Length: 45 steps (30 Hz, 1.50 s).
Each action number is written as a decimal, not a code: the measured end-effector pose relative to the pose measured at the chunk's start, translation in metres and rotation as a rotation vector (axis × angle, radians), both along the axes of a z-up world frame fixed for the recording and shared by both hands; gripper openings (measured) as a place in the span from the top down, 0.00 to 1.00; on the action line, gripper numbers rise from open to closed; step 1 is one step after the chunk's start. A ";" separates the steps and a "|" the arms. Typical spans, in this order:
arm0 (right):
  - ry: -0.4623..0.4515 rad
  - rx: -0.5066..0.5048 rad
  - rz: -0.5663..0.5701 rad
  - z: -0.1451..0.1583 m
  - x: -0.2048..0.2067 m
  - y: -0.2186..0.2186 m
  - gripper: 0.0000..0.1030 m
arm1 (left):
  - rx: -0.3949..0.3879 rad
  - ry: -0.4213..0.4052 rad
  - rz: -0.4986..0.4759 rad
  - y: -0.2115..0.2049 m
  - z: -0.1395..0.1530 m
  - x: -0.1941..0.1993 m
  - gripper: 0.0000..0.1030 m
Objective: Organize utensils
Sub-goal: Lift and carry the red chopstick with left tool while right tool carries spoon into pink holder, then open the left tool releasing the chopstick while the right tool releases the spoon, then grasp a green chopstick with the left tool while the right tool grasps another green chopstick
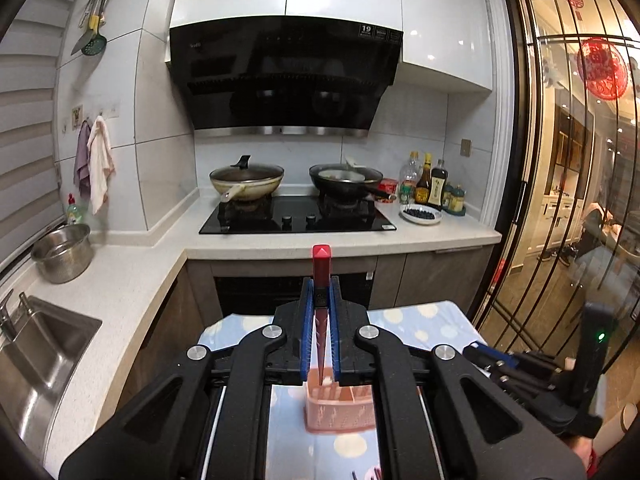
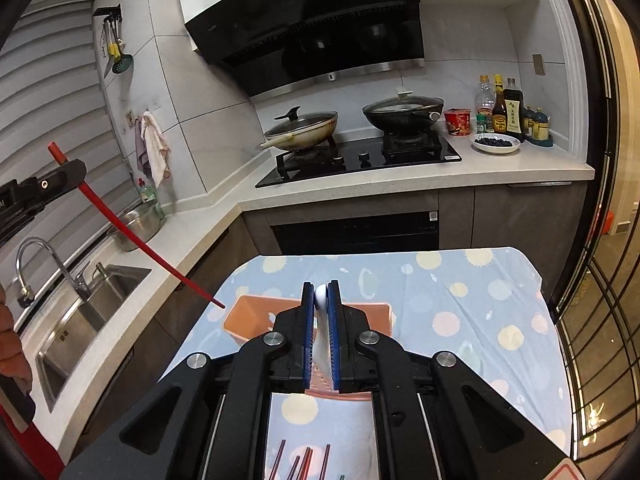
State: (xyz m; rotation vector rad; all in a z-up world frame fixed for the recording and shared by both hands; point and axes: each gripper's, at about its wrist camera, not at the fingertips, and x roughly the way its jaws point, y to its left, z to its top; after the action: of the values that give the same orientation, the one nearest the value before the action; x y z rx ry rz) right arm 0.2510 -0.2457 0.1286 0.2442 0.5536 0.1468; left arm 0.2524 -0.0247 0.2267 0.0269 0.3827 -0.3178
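The left tongs [image 1: 321,308] are clamped on a red chopstick [image 1: 321,280], held steeply with its square end up and its tip just above the pink utensil basket [image 1: 340,408]. From the right wrist view the same chopstick [image 2: 132,236] slants down from the left tongs [image 2: 60,172], its point hanging over the left end of the basket [image 2: 248,316]. The basket sits on the table [image 2: 460,300], which is covered by a blue cloth with pale dots, near its far edge. The right tongs [image 2: 321,320] are clamped on a white spoon [image 2: 321,296], handle end up, above the basket. More chopsticks [image 2: 304,460] lie on the cloth at the near edge.
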 end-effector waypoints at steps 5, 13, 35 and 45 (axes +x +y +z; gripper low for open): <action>0.036 0.016 -0.005 -0.012 0.033 0.001 0.94 | -0.003 0.049 -0.006 -0.009 -0.013 0.032 0.93; 0.136 0.015 -0.020 -0.051 0.061 -0.001 0.93 | 0.009 0.169 -0.002 -0.013 -0.059 0.061 0.93; 0.149 -0.099 -0.157 -0.080 -0.083 -0.016 0.53 | 0.099 0.302 0.108 0.017 -0.148 -0.023 0.43; 0.253 -0.165 -0.145 -0.133 -0.180 0.010 0.53 | 0.128 0.462 0.108 0.038 -0.220 -0.106 0.43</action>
State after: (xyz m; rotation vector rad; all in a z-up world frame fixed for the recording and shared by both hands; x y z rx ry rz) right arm 0.0709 -0.2352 -0.0047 0.1418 0.7928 -0.0719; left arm 0.1462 0.0136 0.0064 0.0583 0.8591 -0.1892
